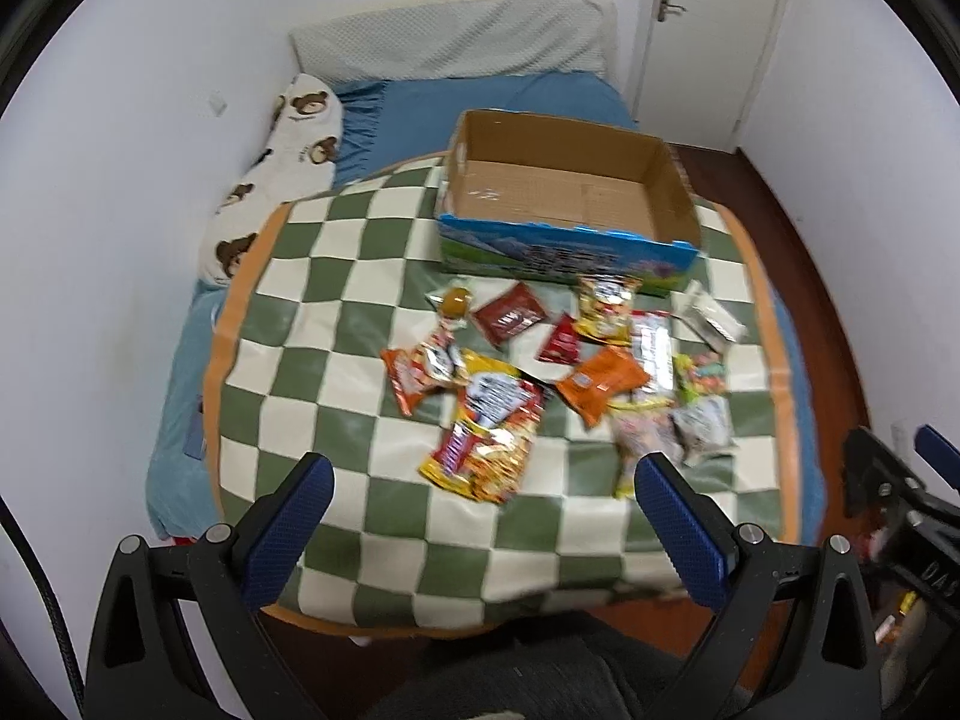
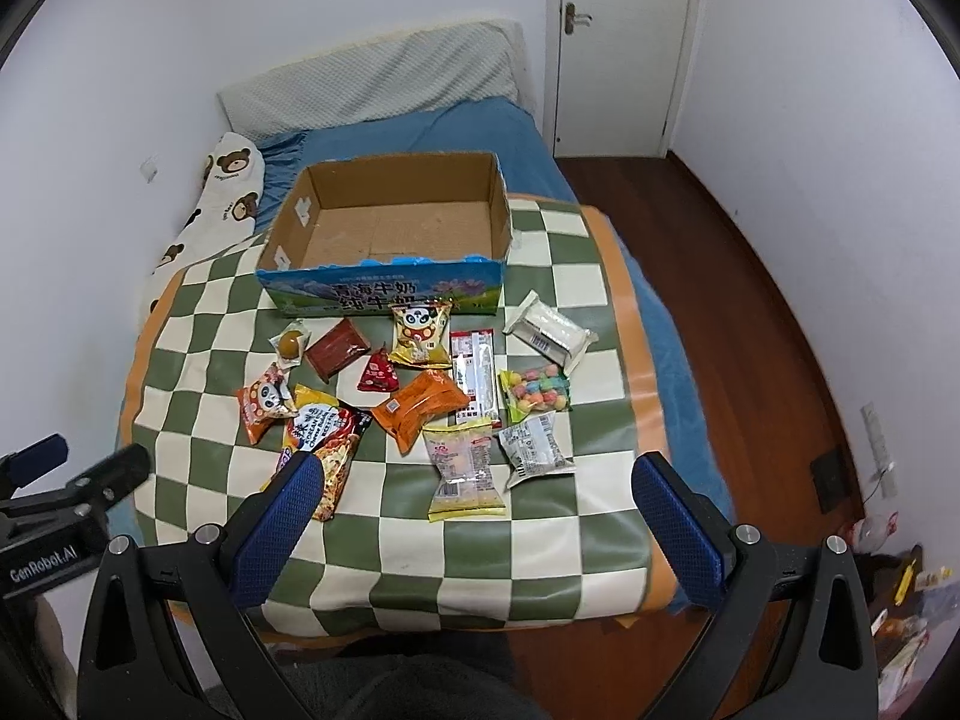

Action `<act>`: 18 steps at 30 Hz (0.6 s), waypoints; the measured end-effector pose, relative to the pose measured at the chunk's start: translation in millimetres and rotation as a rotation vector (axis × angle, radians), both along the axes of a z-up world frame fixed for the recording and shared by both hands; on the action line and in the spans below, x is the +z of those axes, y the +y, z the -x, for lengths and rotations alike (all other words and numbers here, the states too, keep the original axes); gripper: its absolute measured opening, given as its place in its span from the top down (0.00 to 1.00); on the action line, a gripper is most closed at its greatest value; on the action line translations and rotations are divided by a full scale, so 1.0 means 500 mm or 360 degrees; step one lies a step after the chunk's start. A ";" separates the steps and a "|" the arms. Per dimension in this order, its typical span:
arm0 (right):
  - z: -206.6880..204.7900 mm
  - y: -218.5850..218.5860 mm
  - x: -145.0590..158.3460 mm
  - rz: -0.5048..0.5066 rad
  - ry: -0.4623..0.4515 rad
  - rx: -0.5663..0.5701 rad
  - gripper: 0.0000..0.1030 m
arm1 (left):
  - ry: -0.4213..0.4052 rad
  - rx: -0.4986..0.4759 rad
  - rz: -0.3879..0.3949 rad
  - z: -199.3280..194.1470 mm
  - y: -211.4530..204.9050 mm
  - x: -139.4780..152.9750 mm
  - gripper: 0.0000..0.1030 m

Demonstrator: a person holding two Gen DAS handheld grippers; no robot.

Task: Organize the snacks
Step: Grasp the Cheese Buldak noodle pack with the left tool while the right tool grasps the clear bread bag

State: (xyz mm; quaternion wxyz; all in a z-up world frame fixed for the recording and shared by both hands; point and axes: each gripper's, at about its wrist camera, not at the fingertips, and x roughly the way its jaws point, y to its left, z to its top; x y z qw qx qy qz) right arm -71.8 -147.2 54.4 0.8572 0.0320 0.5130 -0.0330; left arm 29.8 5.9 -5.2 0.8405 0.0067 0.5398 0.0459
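Blue-padded, the left tongs [image 1: 480, 480] and the right tongs [image 2: 477, 477] both hung released and empty above the near edge of the checked surface [image 2: 420, 564], likely poised to start picking. Just beyond them lay the snacks, none boxed yet: a big noodle packet [image 2: 321, 450] nearest the left, a pale bread packet [image 2: 465, 471] and a grey wrapped cake [image 2: 534, 447] ahead of the right. Farther out were two panda packets, an orange one [image 2: 264, 402] and a yellow one [image 2: 420, 333], an orange pouch [image 2: 420, 411], a long red-and-white bar [image 2: 477, 375], coloured candy balls [image 2: 537, 396], a red triangle [image 2: 377, 372], a dark red packet [image 2: 337, 351], a wrapped egg [image 2: 289, 343] and a white wafer pack [image 2: 549, 327]: twelve in all, I judged. Behind them one open cardboard box [image 2: 384, 285] stood empty, presumably their destination.
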 end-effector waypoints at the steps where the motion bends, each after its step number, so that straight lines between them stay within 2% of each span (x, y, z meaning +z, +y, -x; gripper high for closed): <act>1: -0.016 -0.007 -0.025 -0.0024 0.0033 -0.0018 0.00 | -0.0001 0.0015 -0.0043 -0.011 0.005 -0.017 0.00; 5: -0.092 -0.038 -0.166 -0.0179 0.0241 -0.0105 0.00 | 0.0110 0.0042 -0.0214 -0.066 0.032 -0.137 0.00; 8: -0.132 -0.043 -0.274 -0.0205 0.0385 -0.0121 0.00 | 0.0230 0.0010 -0.0277 -0.097 0.045 -0.230 0.00; 13: -0.190 -0.050 -0.446 -0.0252 0.0629 -0.0107 0.00 | 0.0440 -0.0084 -0.0243 -0.142 0.040 -0.366 0.00; 15: -0.208 -0.052 -0.501 -0.0289 0.0697 -0.0108 0.00 | 0.0533 -0.0136 -0.0214 -0.173 0.029 -0.427 0.00; 18: -0.232 -0.047 -0.563 -0.0257 0.0773 -0.0095 0.00 | 0.0628 -0.0210 -0.0233 -0.209 0.011 -0.496 0.00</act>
